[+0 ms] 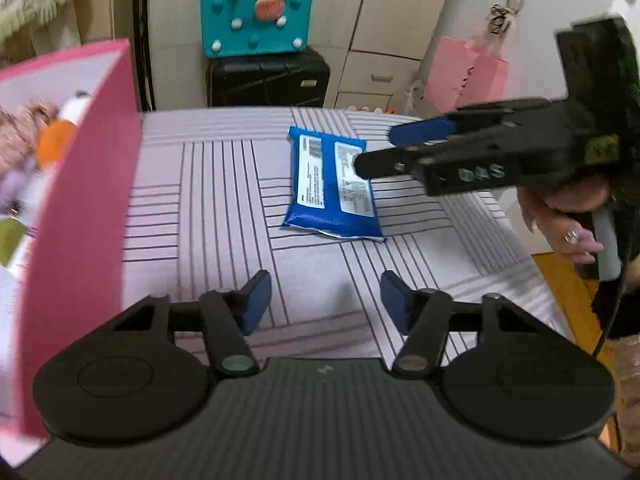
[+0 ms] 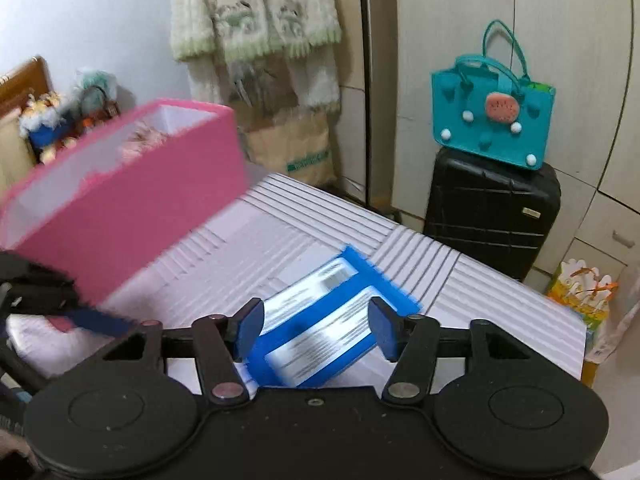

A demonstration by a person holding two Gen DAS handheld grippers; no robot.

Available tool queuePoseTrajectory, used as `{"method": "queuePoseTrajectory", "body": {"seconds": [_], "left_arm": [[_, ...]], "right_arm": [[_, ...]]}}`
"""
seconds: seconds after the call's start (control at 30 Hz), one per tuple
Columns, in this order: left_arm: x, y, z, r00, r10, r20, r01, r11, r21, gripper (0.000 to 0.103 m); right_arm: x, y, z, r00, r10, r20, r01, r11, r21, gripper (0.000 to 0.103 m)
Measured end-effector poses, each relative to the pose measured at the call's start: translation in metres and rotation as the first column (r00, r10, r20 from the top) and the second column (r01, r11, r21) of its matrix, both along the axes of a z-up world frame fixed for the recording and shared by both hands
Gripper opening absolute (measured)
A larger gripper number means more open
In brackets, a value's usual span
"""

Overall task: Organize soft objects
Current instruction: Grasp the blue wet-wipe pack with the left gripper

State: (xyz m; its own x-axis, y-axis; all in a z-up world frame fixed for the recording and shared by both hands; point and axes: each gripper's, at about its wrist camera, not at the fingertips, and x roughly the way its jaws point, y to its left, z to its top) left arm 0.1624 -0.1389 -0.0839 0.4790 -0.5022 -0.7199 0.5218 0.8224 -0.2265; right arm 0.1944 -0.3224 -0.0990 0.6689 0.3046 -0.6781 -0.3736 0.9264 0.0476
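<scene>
The blue packet [image 1: 334, 184] lies flat on the striped bed [image 1: 208, 184], well apart from the pink box [image 1: 80, 216] with plush toys [image 1: 36, 148] inside. Your right gripper [image 2: 315, 329] hangs above the packet, jaws spread, pads not touching it. Your left gripper [image 1: 326, 303] is spread too, with nothing between its fingers, just beside the box.

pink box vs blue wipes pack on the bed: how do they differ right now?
1. The pink box is much bigger than the blue wipes pack.
2. The box stands upright with an open top; the pack lies flat on the striped bed cover, label side up.
3. The box already holds plush toys; the pack is a sealed item outside it.
4. The box is plain pink; the pack is blue with white printed labels.

Both rest on the bed.
</scene>
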Motion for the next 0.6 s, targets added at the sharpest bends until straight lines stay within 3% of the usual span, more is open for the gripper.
{"method": "queuePoseTrajectory", "body": {"seconds": [0.17,0.23,0.33,0.6], "left_arm": [[0.022,-0.021,-0.026,0.995,0.015,-0.100,-0.018,0.999,-0.033,0.040],[0.025,-0.025,-0.030,0.995,0.032,-0.092,-0.037,0.998,-0.054,0.031],[0.022,-0.029,-0.032,0.996,0.077,-0.042,-0.079,0.995,-0.059,0.028],[0.022,-0.030,-0.038,0.987,0.138,-0.085,-0.149,0.980,-0.134,0.027]], "right_arm": [[0.043,-0.006,-0.011,0.999,0.007,-0.047,-0.006,1.000,0.018,0.060],[0.055,-0.012,-0.014,0.998,-0.016,-0.059,0.019,0.999,0.041,0.060],[0.077,-0.022,-0.022,0.988,-0.098,-0.120,0.109,0.990,0.087,0.061],[0.087,-0.035,-0.041,0.976,-0.074,-0.203,0.122,0.964,0.235,0.062]]}}
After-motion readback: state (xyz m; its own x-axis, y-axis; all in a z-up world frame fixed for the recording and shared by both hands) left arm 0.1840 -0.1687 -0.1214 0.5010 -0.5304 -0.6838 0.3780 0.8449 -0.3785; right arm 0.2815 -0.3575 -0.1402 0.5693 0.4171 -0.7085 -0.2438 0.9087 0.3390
